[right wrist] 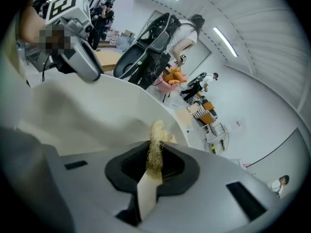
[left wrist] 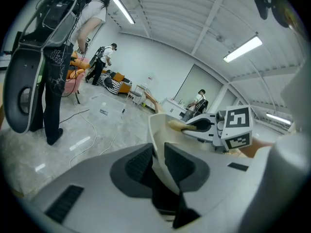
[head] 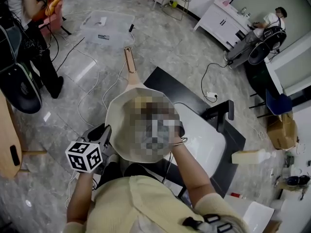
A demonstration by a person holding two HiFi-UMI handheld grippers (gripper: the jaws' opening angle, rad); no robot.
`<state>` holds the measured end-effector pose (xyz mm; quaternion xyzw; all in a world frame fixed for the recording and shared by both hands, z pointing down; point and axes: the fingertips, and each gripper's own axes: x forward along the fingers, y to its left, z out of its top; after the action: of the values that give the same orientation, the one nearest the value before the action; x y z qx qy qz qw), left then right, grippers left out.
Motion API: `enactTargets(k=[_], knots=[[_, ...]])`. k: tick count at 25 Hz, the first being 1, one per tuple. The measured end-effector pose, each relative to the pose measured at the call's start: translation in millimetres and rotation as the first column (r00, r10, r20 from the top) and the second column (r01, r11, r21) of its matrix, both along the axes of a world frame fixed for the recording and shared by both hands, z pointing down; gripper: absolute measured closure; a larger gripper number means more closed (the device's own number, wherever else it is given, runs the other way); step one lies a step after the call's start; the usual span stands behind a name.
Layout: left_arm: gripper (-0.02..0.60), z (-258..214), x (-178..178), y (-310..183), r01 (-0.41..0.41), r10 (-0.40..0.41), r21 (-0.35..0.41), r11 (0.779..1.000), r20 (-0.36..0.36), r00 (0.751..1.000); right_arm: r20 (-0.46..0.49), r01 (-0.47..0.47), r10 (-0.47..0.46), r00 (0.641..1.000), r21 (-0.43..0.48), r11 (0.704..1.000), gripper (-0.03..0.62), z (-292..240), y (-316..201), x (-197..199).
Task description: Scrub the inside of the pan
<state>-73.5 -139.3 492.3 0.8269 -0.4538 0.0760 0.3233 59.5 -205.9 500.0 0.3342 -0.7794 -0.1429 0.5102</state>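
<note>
A cream pan (head: pixel 121 118) with a wooden handle (head: pixel 129 62) is held up, tilted, over the black table; a mosaic patch covers most of its inside. My left gripper (left wrist: pixel 156 152) is shut on the pan's rim (left wrist: pixel 158 130), its marker cube (head: pixel 83 155) at the pan's lower left. Inside the bowl, my right gripper (right wrist: pixel 154 154) is shut on a beige fibrous scrub pad (right wrist: pixel 156 142), whose tip lies against the pan's inner wall (right wrist: pixel 87 115). From the left gripper view, the right gripper (left wrist: pixel 192 126) reaches over the rim with the pad (left wrist: pixel 176 124).
Below the pan is a black table (head: pixel 163 79) with a white basin (head: pixel 206 140). A pale bottle (head: pixel 252 156) lies to the right. On the floor are cables, a clear plastic bin (head: pixel 107 25) and a standing person (head: pixel 41 57). A white cabinet (head: pixel 218 18) stands far right.
</note>
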Motion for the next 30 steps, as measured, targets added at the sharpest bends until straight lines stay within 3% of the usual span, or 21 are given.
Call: enactTargets(k=[5, 12, 20, 30], knots=[[0.499, 1, 0, 0, -0.001, 0.001, -0.003, 1.000, 0.008, 1.000, -0.055, -0.120, 0.116, 0.992, -0.080, 0.990, 0.545, 18, 7, 21], [0.499, 0, 0, 0, -0.004, 0.004, 0.000, 1.000, 0.027, 1.000, -0.147, -0.278, 0.255, 0.956, -0.167, 0.946, 0.545, 43, 11, 44], [0.499, 0, 0, 1, -0.009, 0.009, 0.002, 1.000, 0.035, 0.999, -0.150, -0.213, 0.187, 0.971, -0.180, 0.960, 0.545, 59, 7, 25], [0.499, -1, 1, 1, -0.010, 0.010, 0.006, 1.000, 0.040, 0.999, -0.111, -0.015, -0.008, 0.994, -0.201, 0.979, 0.545, 62, 19, -26]])
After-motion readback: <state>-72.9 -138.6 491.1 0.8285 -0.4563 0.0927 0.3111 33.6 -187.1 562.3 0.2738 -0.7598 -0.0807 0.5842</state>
